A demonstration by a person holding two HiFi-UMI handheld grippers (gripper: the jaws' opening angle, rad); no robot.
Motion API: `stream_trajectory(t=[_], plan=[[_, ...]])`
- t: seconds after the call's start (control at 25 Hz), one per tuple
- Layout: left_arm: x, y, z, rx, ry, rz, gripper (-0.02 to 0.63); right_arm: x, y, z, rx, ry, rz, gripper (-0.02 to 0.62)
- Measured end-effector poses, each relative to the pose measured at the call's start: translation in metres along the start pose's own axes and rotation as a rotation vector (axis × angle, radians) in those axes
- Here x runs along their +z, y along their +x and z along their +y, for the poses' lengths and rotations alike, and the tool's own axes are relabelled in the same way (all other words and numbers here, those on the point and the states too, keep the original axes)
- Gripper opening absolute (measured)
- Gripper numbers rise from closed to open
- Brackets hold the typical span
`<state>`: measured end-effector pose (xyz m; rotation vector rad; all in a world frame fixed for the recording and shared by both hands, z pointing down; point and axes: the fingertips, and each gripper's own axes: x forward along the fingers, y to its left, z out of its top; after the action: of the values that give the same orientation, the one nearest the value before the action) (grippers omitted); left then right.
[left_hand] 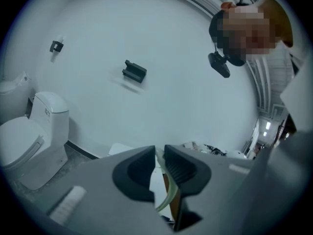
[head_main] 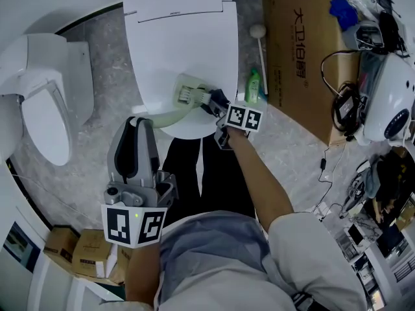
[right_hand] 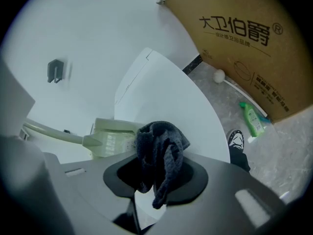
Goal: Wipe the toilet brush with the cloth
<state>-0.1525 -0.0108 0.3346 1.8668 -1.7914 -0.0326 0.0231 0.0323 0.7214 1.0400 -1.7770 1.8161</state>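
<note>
Contact stage, by the look of it. Clamping left tool [left_hand: 160,156] on thin handle of pale green plastic toilet brush [head_main: 187,96], holding its flat bristle head out over closed white toilet lid [head_main: 175,31]. Pinching bunched dark grey cloth [right_hand: 161,148] in right tool [right_hand: 157,173], setting it against right edge of bristle head, apparently touching. Pointing handle's long axis from left tool, near the body, up and rightward to the head, placing right tool the nearer to the bristles. Probably calling for strokes along that axis, drawing cloth back toward left tool.
</note>
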Motion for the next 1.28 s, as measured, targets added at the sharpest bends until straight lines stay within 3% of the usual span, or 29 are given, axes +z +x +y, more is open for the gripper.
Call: stream_trajectory(t=[0.48,1.0,1.28], plan=[[0.000,0.003,-0.001,-0.028,0.002,0.000,0.000,-0.015,0.000,0.000,0.024,0.229,-0.106,0.106],[0.001,0.005,-0.002,-0.079,0.022,0.013,0.000,-0.042,0.004,0.008,0.098,0.613,-0.275,0.098],[0.003,0.005,-0.003,-0.091,0.027,0.010,0.000,-0.050,0.008,0.021,0.123,0.685,-0.296,0.094]])
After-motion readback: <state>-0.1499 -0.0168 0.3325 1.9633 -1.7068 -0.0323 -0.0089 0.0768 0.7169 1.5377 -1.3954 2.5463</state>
